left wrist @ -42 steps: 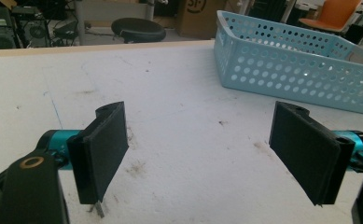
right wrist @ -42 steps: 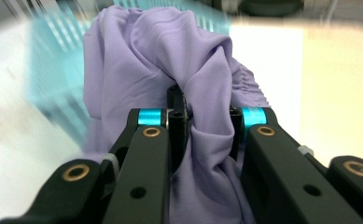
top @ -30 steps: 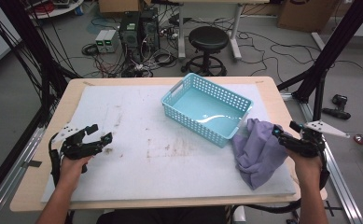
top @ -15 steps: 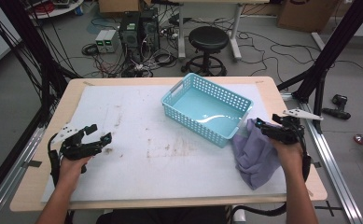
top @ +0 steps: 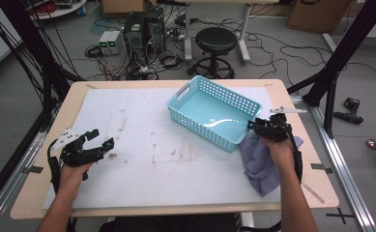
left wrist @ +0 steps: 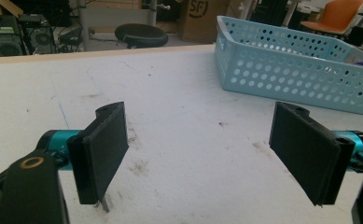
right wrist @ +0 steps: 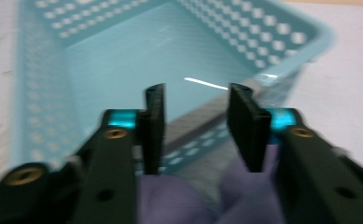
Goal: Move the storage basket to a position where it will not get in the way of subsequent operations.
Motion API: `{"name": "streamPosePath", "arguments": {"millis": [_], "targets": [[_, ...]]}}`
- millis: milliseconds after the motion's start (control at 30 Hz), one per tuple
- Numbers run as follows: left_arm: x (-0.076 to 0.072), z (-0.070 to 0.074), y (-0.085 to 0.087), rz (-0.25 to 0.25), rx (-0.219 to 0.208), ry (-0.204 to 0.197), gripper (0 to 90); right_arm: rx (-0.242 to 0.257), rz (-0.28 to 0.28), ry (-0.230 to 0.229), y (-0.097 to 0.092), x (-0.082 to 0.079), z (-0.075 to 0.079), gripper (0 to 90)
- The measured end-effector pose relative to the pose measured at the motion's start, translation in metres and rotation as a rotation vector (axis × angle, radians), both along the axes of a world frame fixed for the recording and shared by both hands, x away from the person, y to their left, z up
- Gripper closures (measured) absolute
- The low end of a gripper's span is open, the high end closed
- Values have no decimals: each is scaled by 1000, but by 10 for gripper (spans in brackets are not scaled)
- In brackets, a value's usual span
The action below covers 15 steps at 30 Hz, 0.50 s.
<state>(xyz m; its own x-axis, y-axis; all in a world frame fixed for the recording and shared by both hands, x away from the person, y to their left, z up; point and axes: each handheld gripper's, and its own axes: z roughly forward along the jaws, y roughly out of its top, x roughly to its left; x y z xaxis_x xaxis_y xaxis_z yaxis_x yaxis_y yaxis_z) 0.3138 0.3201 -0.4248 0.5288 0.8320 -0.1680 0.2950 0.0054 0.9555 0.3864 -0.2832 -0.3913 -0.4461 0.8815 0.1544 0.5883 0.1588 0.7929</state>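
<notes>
Right gripper (top: 260,126) moved left over the crumpled lavender cloth (top: 260,162) — jaws just narrowed, half-spread, not yet pinching it. Cloth lies right of the light-blue perforated plastic basket (top: 214,113). Left gripper (top: 97,140) spread wide, idle.

A lab or workshop, not a home. Black metal frame posts (top: 340,48) ring a wooden table (top: 40,193). Behind it, computer towers (top: 144,26) stand on a grey floor among tangled cables (top: 272,43), with a black stool (top: 216,41), cardboard boxes (top: 316,14) and a drill (top: 349,110).
</notes>
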Motion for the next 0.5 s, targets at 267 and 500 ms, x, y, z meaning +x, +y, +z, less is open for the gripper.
{"name": "streamPosePath", "arguments": {"millis": [267, 500], "targets": [[1, -1, -1, -1, 4, 4, 194, 25, 162, 8, 22, -14, 0, 701], [0, 0, 0, 6, 3, -1, 194, 56, 127, -32, 23, -10, 4, 446]]}}
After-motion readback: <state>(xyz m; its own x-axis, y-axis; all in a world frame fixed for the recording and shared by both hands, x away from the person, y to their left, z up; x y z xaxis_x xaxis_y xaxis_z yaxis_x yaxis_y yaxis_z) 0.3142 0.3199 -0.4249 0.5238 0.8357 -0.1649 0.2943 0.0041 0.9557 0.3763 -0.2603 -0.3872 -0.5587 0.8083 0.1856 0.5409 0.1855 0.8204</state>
